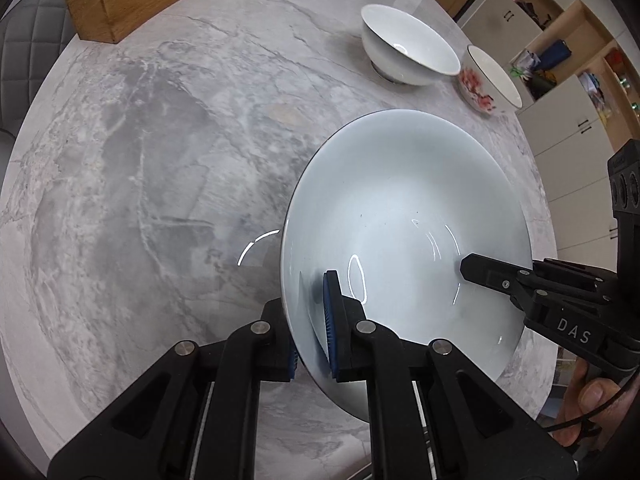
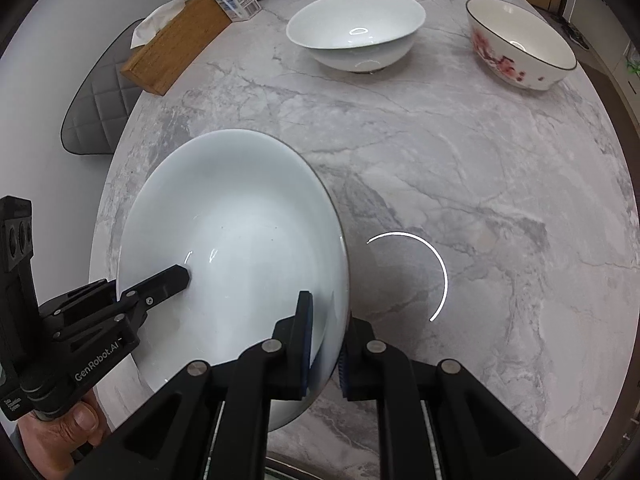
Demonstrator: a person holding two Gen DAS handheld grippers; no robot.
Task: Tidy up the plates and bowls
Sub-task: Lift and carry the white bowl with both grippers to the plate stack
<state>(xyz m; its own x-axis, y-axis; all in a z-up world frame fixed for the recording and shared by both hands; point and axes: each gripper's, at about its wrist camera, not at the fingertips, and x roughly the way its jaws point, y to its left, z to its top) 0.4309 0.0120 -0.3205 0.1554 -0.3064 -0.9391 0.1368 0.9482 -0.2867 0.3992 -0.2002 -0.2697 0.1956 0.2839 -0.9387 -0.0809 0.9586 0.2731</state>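
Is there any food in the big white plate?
Empty. The big white plate shows only a bare, shiny white inside with light glints, in both wrist views.

Right wrist view: plate [image 2: 240,216] at 8 o'clock on table [image 2: 480,200], plain bowl [image 2: 356,28] at 12, flowered bowl [image 2: 520,44] at 1, tissue box [image 2: 176,48] at 10.

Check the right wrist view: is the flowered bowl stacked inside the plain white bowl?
No, the flowered bowl stands apart from the plain white bowl on the marble table.
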